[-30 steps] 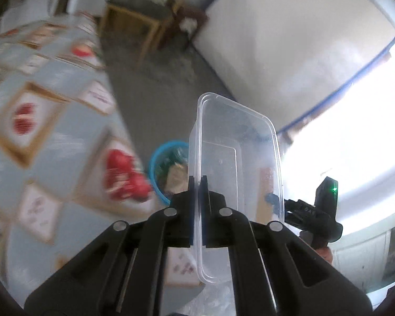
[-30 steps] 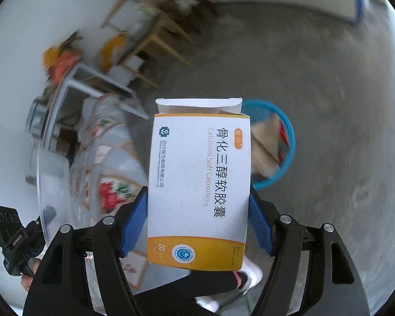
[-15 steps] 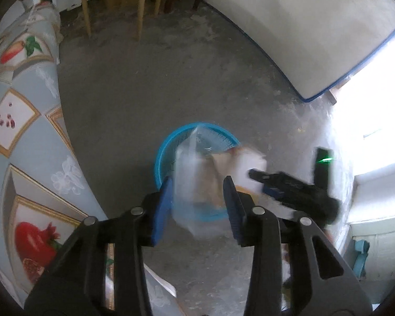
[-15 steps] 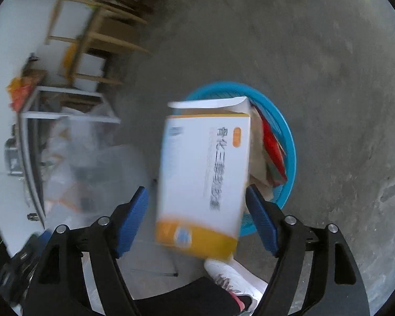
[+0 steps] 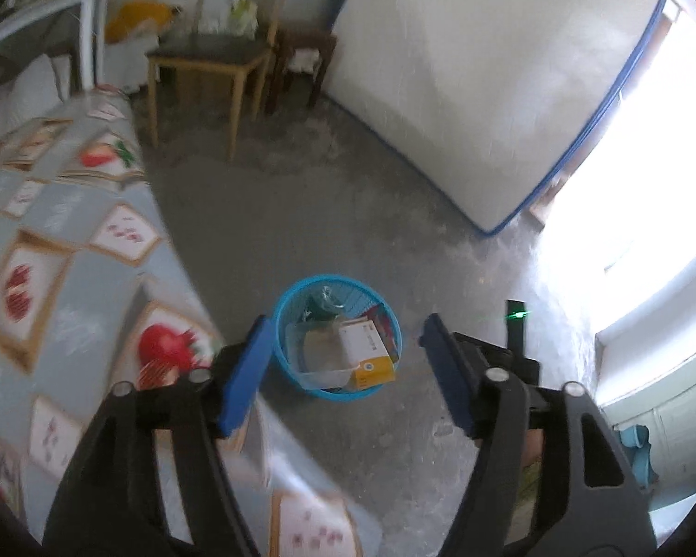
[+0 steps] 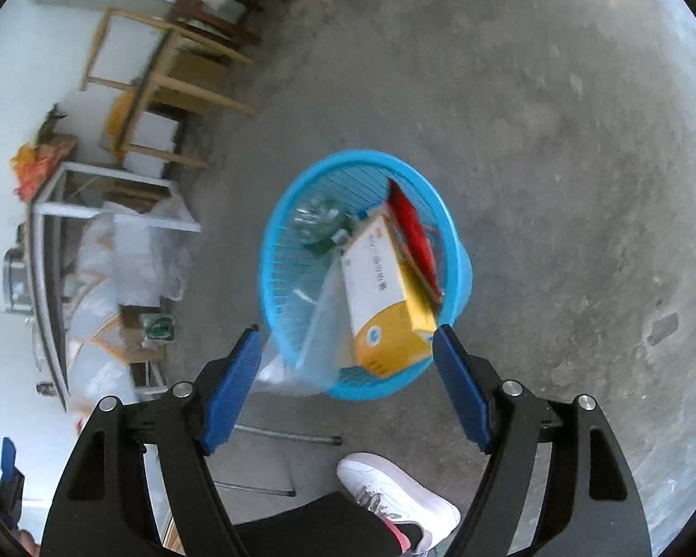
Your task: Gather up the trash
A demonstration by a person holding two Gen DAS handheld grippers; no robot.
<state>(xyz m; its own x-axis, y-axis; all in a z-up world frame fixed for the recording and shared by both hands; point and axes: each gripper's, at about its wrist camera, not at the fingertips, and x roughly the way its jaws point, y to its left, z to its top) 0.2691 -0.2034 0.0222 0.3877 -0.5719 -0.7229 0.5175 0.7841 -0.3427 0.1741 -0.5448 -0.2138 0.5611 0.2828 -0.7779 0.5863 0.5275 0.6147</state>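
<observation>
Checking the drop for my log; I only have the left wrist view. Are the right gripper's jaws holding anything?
Observer: No. The right gripper has its jaws wide apart and empty, with the round blue plastic basket seen between them.
Operator: How does the white and orange cardboard box lie?
Observer: The white and orange cardboard box leans inside the basket, beside a flat red packet, with its orange end nearest the camera.
Operator: And the clear plastic container?
Observer: The clear plastic container sits tilted, and one corner appears to reach past the rim, on the side where a white sneaker stands on the floor.
</observation>
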